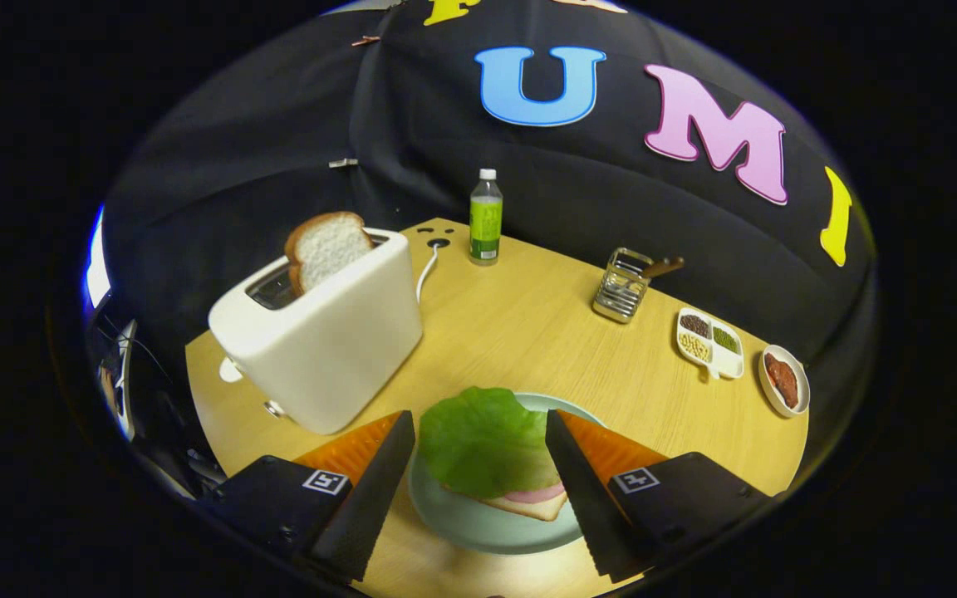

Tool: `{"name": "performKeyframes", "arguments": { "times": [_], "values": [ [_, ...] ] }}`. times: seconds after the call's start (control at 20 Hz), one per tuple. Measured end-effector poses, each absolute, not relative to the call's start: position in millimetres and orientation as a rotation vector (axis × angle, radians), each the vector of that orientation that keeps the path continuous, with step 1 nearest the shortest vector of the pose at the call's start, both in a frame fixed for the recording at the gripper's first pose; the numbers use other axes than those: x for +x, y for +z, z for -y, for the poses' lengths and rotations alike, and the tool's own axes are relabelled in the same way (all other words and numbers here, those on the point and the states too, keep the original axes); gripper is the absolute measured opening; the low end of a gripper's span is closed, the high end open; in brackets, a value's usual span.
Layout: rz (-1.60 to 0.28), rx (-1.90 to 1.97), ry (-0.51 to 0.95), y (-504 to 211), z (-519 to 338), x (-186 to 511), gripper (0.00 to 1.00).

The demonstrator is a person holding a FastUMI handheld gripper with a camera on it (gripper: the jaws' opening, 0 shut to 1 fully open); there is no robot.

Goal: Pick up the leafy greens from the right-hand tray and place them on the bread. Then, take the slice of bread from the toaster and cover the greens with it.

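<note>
Two fingers of my claw [478, 465] stand well apart with nothing gripped, and the leafy greens [485, 440] lie between them on the bread [538, 505], a pink slice of filling peeking out at the near edge. All of it rests on a pale plate [478, 531] on the wooden surface [528, 332]. I judge the first half of the task done, so the risks lie in what comes next.

Closest risk: as I pull away, a finger could drag the leaf's edge, since both sit just beside it, and slide it off the stack.

Ahead and to the left, the toaster [321, 340] holds the slice of bread [326, 247], standing tilted and well proud of its slot. If I close on it too high or too hard, I reckon it tears or crumbles. If I come in crooked, I may nudge the toaster itself, and its white cord [426, 270] runs behind it.

Beyond, a green bottle [486, 218] stands upright. Off to the right sit a wire holder [624, 286], a divided dish [711, 342] and a small bowl [784, 380], all well apart from my path, so I count them low risk
</note>
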State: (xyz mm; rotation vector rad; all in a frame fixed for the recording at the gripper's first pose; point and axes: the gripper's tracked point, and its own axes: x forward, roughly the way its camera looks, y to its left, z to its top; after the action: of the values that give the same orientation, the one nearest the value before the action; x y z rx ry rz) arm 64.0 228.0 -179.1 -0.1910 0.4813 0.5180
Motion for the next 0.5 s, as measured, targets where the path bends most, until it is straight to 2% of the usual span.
{"name": "performKeyframes", "arguments": {
  "times": [0.25,0.5],
  "values": [
    [-0.356,-0.139,0.615,-110.6,-285.9,56.3,0.99],
    [-0.266,-0.164,0.695,-73.2,-342.6,56.4,0.99]
  ]
}}
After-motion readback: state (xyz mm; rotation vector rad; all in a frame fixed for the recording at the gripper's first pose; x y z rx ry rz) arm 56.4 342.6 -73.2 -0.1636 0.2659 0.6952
